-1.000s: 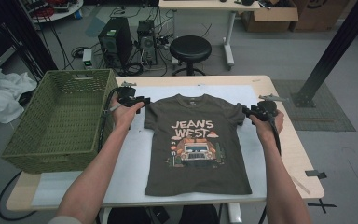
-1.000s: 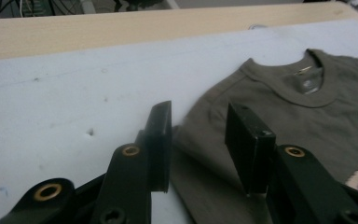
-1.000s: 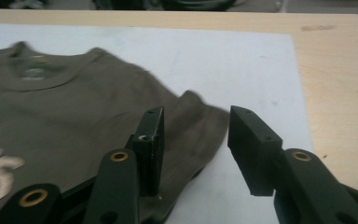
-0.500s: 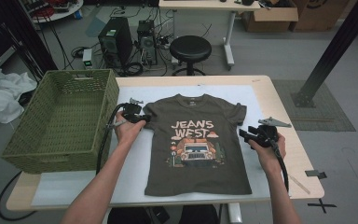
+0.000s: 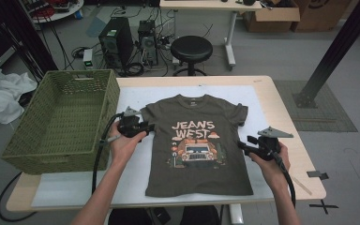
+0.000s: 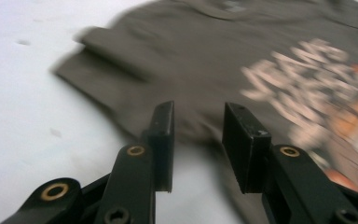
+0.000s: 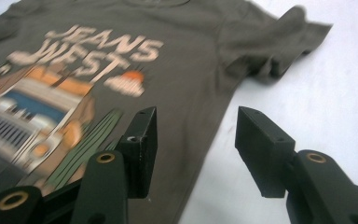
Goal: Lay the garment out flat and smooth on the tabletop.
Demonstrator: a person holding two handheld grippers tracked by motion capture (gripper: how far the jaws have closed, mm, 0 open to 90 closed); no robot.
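Two open claws, left (image 5: 151,126) and right (image 5: 240,144), sit at the sides of the shirt (image 5: 198,145), which lies flat on the tabletop (image 5: 281,108), not folded yet and nowhere near the basket (image 5: 61,117).

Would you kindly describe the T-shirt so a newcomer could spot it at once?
On the white mat covering the wooden table, right of the green woven basket, lies a T-shirt spread flat. It is dark olive, with "JEANS WEST" above a jeep picture.
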